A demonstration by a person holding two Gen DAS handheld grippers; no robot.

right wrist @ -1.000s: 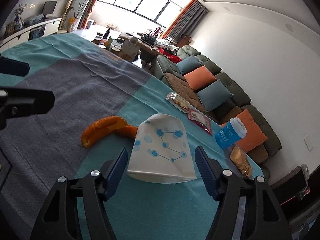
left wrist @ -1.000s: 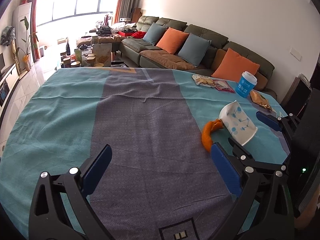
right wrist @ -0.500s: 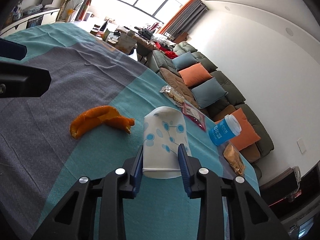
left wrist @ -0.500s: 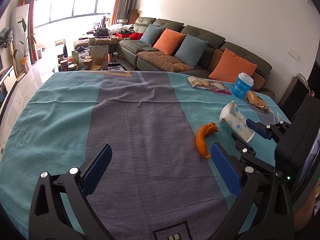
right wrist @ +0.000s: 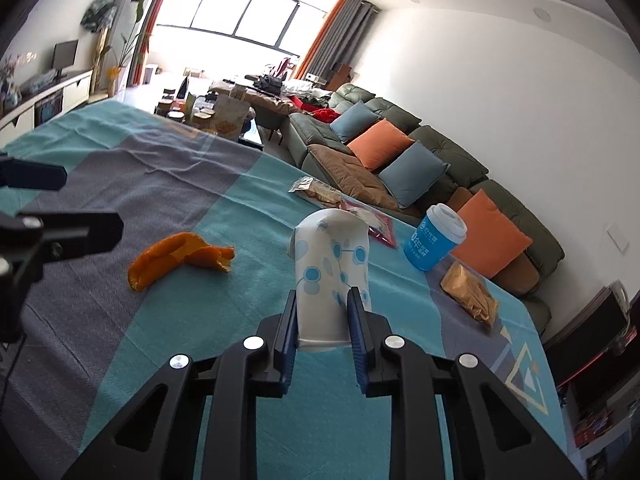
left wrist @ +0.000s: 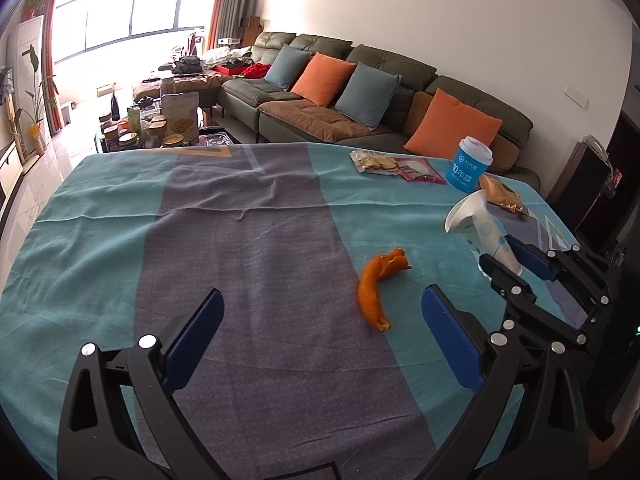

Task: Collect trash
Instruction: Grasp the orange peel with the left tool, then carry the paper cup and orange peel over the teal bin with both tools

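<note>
- The left gripper is hovering over the cloth, fingers spread wide and holding nothing.
- The peel is lying on the cloth just ahead and right of its centre, long axis running near to far; this gripper is likely the nearer one for it.
- The right gripper is pinching the crushed paper cup, which is sitting lifted off the cloth, at the right.
- The blue cup and wrappers are lying far right.

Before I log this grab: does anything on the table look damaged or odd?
The white paper cup is squashed flat between the right gripper fingers. An orange peel lies loose on the tablecloth.
</note>
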